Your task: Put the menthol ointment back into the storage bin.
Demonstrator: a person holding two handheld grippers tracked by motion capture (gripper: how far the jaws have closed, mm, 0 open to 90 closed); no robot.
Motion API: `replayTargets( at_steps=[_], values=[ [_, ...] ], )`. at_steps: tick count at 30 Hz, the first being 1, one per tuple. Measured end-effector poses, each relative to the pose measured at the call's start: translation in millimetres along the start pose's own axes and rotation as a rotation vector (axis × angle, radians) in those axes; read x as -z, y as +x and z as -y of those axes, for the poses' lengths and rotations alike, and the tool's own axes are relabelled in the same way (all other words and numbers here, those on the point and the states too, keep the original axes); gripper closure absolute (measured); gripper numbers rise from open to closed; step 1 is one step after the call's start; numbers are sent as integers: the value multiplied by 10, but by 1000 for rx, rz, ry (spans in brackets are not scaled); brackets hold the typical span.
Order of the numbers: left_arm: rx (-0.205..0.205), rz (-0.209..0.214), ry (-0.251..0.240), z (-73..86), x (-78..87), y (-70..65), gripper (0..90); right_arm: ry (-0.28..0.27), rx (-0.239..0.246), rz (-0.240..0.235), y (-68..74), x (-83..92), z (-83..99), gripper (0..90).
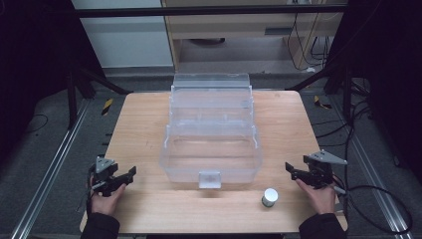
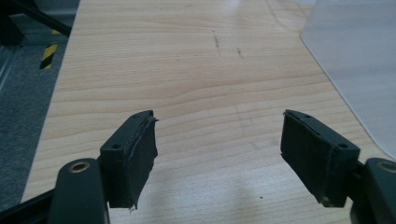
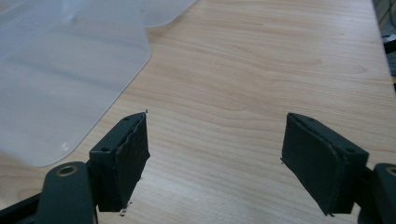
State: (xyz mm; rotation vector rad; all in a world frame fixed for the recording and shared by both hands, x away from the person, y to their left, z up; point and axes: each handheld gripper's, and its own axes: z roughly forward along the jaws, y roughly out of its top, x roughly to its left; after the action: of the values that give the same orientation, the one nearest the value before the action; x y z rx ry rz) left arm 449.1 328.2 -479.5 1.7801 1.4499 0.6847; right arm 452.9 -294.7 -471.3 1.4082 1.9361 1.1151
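Observation:
A clear plastic storage box (image 1: 211, 139) with its lid tipped up at the back stands in the middle of the wooden table (image 1: 144, 129). A small white-capped jar (image 1: 269, 197) sits near the front edge, right of the box's latch. My left gripper (image 1: 128, 175) hovers at the front left, open, with bare wood between its jaws (image 2: 219, 135). My right gripper (image 1: 292, 170) is at the front right, also open and holding nothing (image 3: 215, 140). The box's frosted wall (image 3: 60, 79) lies to its left and a corner of the box (image 2: 359, 60) shows in the left gripper view.
Metal rails run along the floor on both sides of the table. Cables trail on the floor at the right. A cabinet and dark frame posts stand behind the table. Bare wood lies between each gripper and the box.

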Motion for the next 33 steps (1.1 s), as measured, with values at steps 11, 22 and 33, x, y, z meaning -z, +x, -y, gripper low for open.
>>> replayTargets(
  at_steps=[11, 22, 33],
  values=[
    [-14, -13, 0, 0, 32, -20, 261, 73, 87, -100, 97, 137, -204, 281],
    [-23, -5, 6, -1, 25, -33, 262, 124, 217, -179, 291, 267, -482, 273],
    [-35, -1, 13, -1, 24, -56, 262, 226, 349, -220, 432, 328, -668, 290]
  ],
)
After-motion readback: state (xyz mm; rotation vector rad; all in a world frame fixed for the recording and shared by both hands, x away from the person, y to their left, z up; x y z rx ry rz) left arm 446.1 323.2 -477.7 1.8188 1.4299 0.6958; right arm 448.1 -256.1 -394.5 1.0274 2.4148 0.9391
